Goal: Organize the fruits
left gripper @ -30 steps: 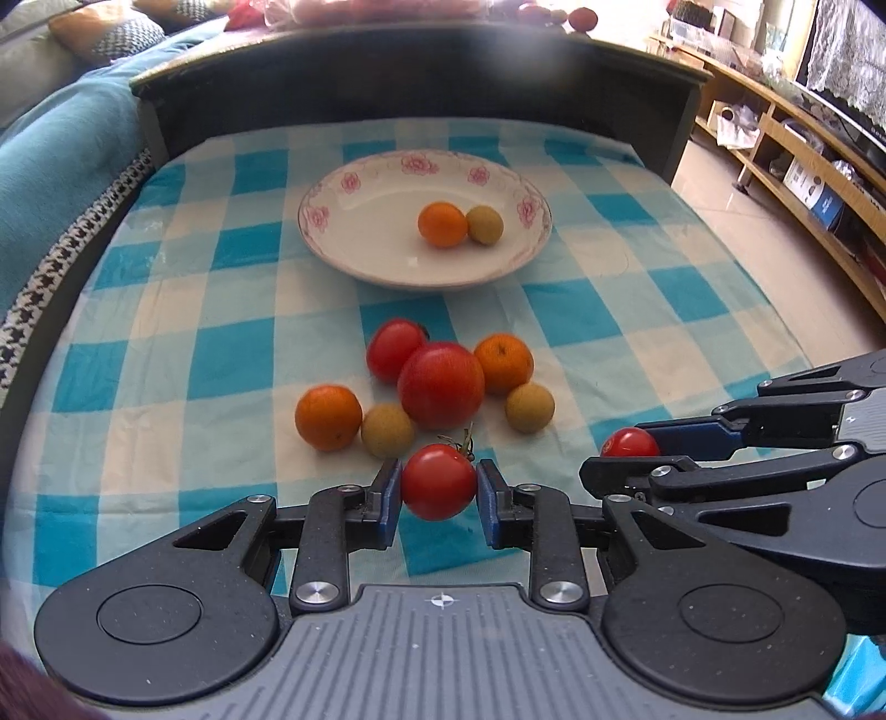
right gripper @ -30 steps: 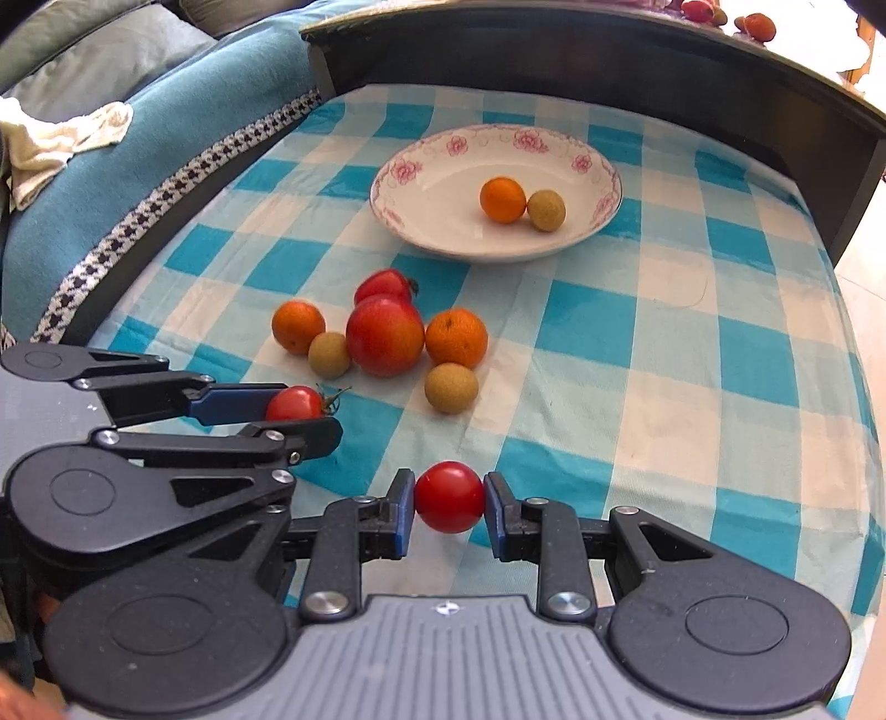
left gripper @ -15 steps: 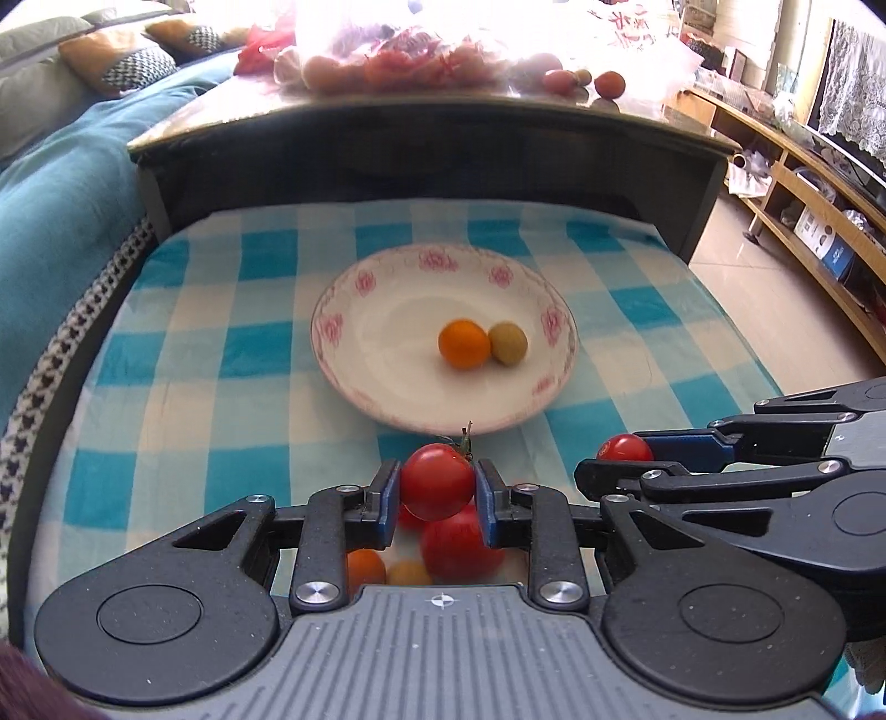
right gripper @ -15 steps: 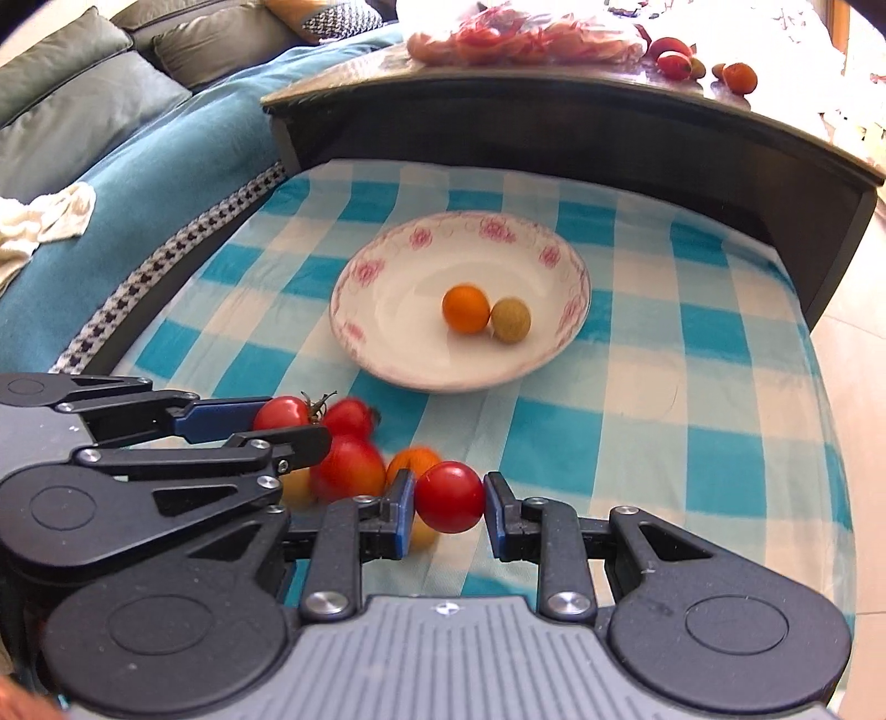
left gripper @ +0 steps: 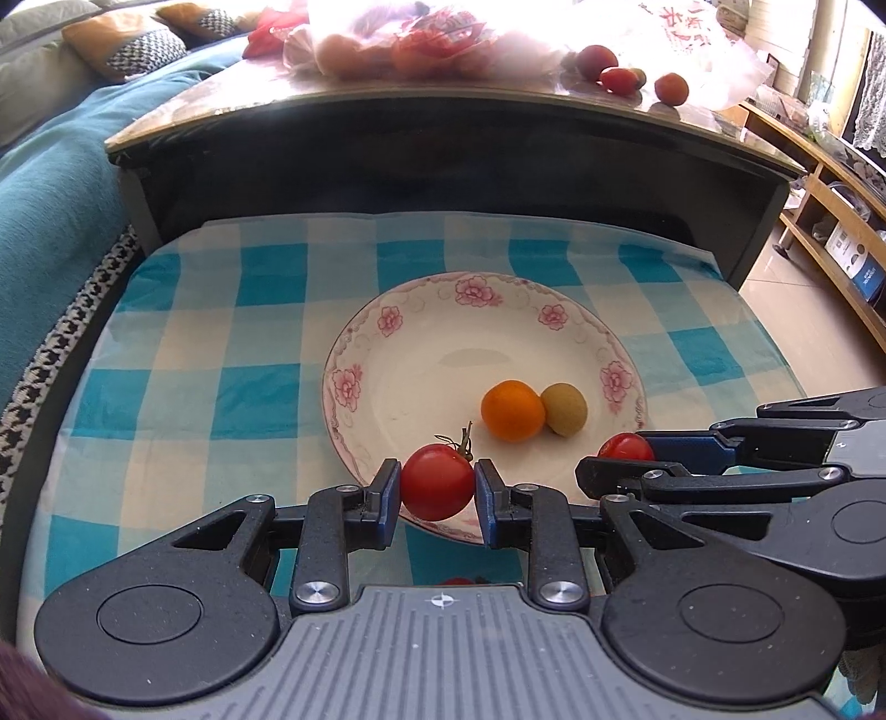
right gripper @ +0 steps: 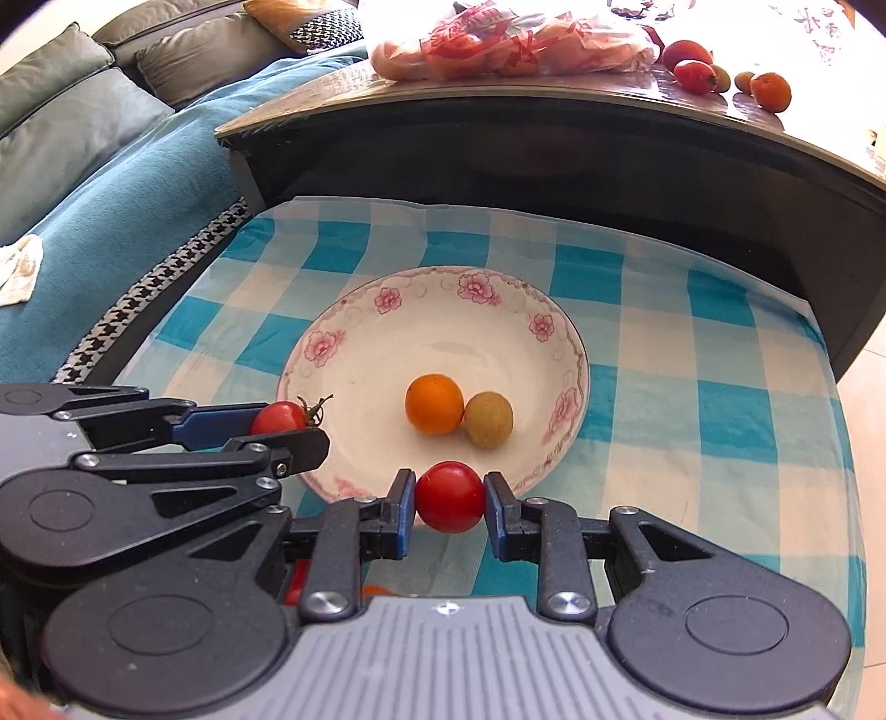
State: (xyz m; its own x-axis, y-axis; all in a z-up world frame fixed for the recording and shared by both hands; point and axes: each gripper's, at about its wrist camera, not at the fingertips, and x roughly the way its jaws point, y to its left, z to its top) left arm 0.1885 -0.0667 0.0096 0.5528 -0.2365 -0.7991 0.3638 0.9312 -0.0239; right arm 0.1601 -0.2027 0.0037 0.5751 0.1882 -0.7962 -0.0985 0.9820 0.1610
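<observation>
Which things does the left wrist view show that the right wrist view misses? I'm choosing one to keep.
Only the left wrist view shows the wooden shelving at right. Only the right wrist view shows the white cloth on the teal sofa cover. Both show the floral plate holding an orange and a tan fruit, and both tongs, left and right, each clamping a red tomato.

A worktop covered by a blue-and-white checked cloth fills the middle of both views. A white plate with pink flowers on its rim lies on the cloth at frame centre. Behind it, across the upper frame, a dark raised table with a glossy top carries a plastic bag of fruit and loose fruits at upper right.
</observation>
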